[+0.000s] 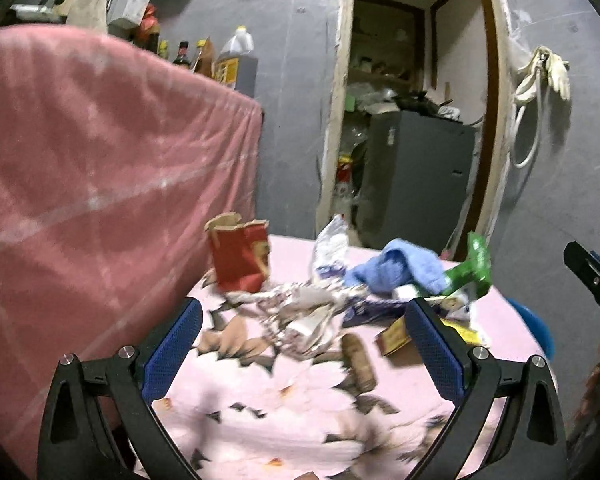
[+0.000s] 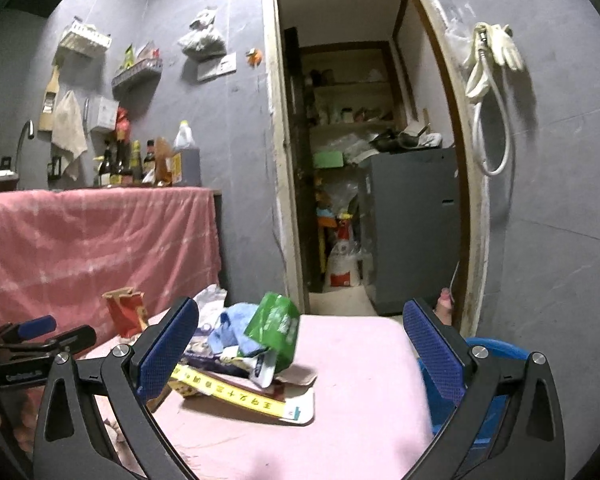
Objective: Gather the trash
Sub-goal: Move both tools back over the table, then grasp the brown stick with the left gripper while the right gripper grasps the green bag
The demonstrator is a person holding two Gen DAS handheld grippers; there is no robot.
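A torn red carton (image 1: 240, 258) is seen standing open-topped at the far left of the worktop (image 1: 284, 412); its contents cannot be told. The trash pile (image 1: 324, 308) is heaped across the worktop's far half, on a pink flowered cloth: crumpled paper, a blue cloth (image 1: 400, 266), a green packet (image 1: 474, 266) and flattened boxes. The left claw (image 1: 304, 354) is held spread and empty just short of the pile. The right claw (image 2: 300, 354) is likewise spread, with nothing pinched, the green packet lying between its fingers' lines. A yellow-edged flat box (image 2: 252, 394) is shown clearly only in the right view, along with bare cloth to the pile's right. A blue bin (image 2: 496, 350) is glimpsed beyond the worktop's right edge.
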